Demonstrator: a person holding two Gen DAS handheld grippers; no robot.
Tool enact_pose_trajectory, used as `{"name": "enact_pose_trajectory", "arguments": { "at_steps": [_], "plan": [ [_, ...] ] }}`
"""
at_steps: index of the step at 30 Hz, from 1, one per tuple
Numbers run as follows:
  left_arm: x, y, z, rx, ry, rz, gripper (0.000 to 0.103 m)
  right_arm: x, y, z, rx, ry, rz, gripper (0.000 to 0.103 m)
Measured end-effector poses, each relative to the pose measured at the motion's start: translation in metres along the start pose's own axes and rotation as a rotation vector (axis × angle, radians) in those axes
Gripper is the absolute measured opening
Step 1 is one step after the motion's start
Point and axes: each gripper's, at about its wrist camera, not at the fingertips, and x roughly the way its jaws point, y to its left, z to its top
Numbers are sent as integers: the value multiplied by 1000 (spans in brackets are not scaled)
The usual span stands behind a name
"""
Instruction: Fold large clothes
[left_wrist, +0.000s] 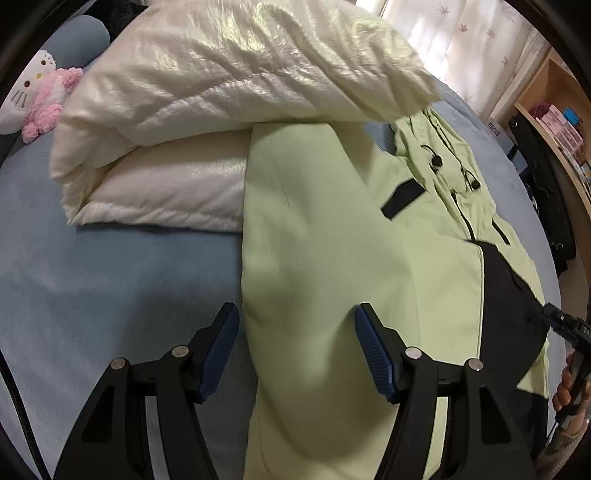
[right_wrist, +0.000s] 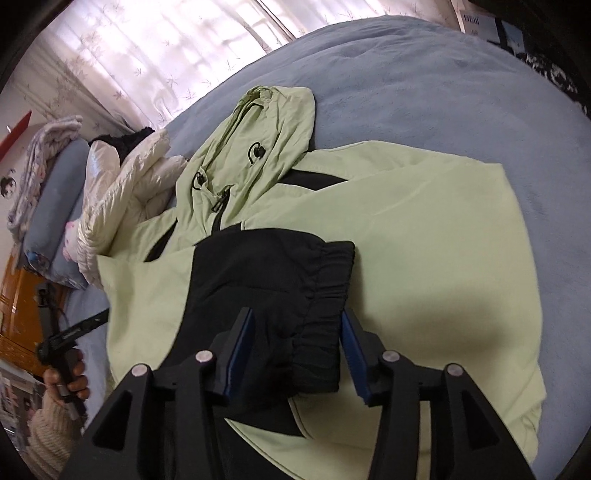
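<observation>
A blue bed (right_wrist: 424, 92) fills the room's middle; on it a pale green jacket (right_wrist: 406, 236) lies flat, front up, hood (right_wrist: 266, 122) toward the curtain (right_wrist: 122, 51) and hem toward the person, so its long axis runs from the window side back to the grippers; a black panel crosses its lower front and black drawcords hang at the neck.

A cream quilt (left_wrist: 207, 110) is bunched beside the jacket, touching the jacket's left edge and lying over that shoulder; it crowds that side. Beyond the quilt sit a blue pillow (right_wrist: 55, 199) and a pink-and-white plush (left_wrist: 40, 96) near the bed's head; a wooden shelf (left_wrist: 554, 110) stands past the bed's far side, with dark bags against it.

One green sleeve (left_wrist: 314, 258) is folded along the jacket's left side, running lengthwise; the other sleeve lies across the black panel, its black cuff (right_wrist: 317, 295) gathered and pointing toward the right gripper.

The left gripper (left_wrist: 295, 347) hangs over the green sleeve, jaws wide apart with the sleeve under the gap; the pads touch nothing I can see. The right gripper (right_wrist: 295, 347) has its jaws parted either side of the black cuff, the pads just beside the cloth and not pinching it. A hand (right_wrist: 70, 376) in a knitted cream cuff grips the left gripper's handle.
</observation>
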Motion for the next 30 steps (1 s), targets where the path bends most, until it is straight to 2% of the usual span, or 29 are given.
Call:
{"name": "enact_pose_trajectory", "arguments": {
  "at_steps": [2, 3, 4, 5, 6, 10, 14, 16, 17, 19, 21, 22, 26, 30],
  "plan": [
    [6, 4, 5, -23, -13, -12, 63, -1, -3, 2, 12, -5, 42, 48],
    [8, 6, 7, -27, -23, -10, 57, -2, -4, 3, 17, -9, 57, 48],
    [8, 8, 9, -28, -38, -4, 45, -3, -5, 3, 18, -8, 67, 48],
    [7, 8, 10, -24, -49, 12, 16, -4, -5, 3, 16, -8, 74, 48],
    [5, 9, 11, -21, -57, 42, 6, -5, -5, 3, 10, -8, 73, 48],
    [-18, 13, 9, 21, -155, 166, 1, -5, -5, 5, -4, 2, 82, 48],
    [-38, 23, 12, 10, -190, 156, 1, -13, -11, 8, 35, -38, 173, 49],
    [-37, 26, 16, 4, -166, 104, 5, -16, -16, 11, 69, -59, 190, 60],
    [-36, 28, 18, -7, -147, 66, 11, -15, -19, 14, 84, -66, 185, 63],
    [-33, 28, 19, -19, -133, 35, 32, -9, -21, 19, 93, -48, 126, 64],
    [-29, 25, 21, -2, -135, 16, 65, 3, -21, 24, 72, -8, 72, 64],
    [-24, 22, 22, 17, -140, 1, 68, 10, -21, 26, 63, 12, 62, 64],
    [-4, 9, 22, 87, -113, -50, 68, 42, -21, 30, 31, 93, 18, 64],
    [12, 1, 20, 145, -100, -69, 68, 60, -13, 28, -40, 95, -37, 65]
  ]
}}
